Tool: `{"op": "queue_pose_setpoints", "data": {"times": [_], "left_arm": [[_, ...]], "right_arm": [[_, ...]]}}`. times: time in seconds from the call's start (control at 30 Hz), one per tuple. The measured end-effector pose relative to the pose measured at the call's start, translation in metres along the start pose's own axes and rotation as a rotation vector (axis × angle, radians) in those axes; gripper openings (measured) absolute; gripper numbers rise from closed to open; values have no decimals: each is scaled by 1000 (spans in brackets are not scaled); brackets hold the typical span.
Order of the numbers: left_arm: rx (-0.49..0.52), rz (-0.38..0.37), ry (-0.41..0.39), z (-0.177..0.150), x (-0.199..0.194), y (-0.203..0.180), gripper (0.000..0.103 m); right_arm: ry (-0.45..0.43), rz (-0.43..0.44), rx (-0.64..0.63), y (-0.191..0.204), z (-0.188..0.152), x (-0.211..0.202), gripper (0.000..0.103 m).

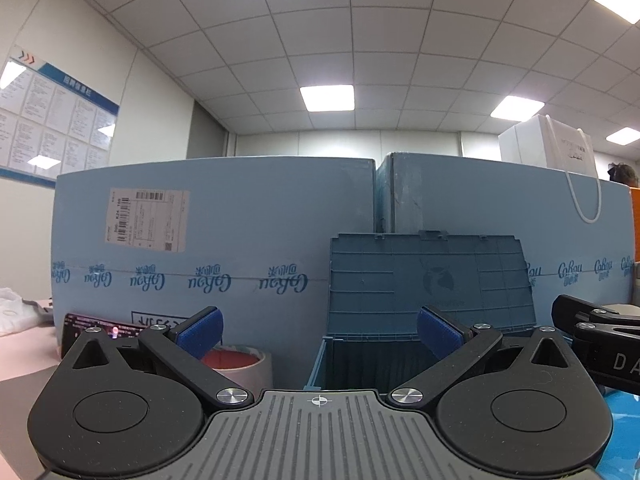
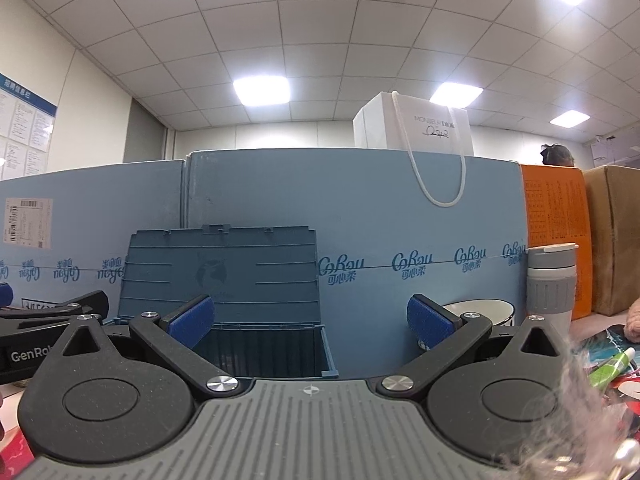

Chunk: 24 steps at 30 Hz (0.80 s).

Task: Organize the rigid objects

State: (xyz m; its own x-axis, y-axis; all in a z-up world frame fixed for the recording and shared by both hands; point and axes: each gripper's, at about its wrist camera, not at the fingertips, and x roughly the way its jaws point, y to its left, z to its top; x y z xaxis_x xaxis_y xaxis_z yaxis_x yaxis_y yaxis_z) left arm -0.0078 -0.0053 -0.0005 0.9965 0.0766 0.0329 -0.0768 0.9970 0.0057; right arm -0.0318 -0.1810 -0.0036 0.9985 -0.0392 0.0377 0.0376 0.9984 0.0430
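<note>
Left wrist view shows, from the table's left side, a roll of tape (image 1: 240, 362) lying flat near the blue cartons (image 1: 216, 240) that wall the table's far edge. Next, the left gripper (image 1: 319, 330) hangs with jaws spread wide and empty, aimed at the blue storage box (image 1: 360, 364), whose lid (image 1: 430, 276) leans back against the cartons, probably so items can drop straight in. The right gripper (image 2: 310, 320), also released and holding nothing, faces the same box's right wall. Toward the table's right edge stand a bowl (image 2: 488, 310) and a grey-sleeved cup (image 2: 550, 288), likely awaiting sorting.
</note>
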Motion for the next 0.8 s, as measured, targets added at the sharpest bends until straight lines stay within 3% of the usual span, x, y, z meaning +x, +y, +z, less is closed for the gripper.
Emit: {"op": "queue_pose_setpoints", "data": {"times": [0.8], "left_arm": [[-6, 1, -5, 0, -1, 1, 103]], "right_arm": [[16, -26, 18, -5, 0, 2, 103]]}}
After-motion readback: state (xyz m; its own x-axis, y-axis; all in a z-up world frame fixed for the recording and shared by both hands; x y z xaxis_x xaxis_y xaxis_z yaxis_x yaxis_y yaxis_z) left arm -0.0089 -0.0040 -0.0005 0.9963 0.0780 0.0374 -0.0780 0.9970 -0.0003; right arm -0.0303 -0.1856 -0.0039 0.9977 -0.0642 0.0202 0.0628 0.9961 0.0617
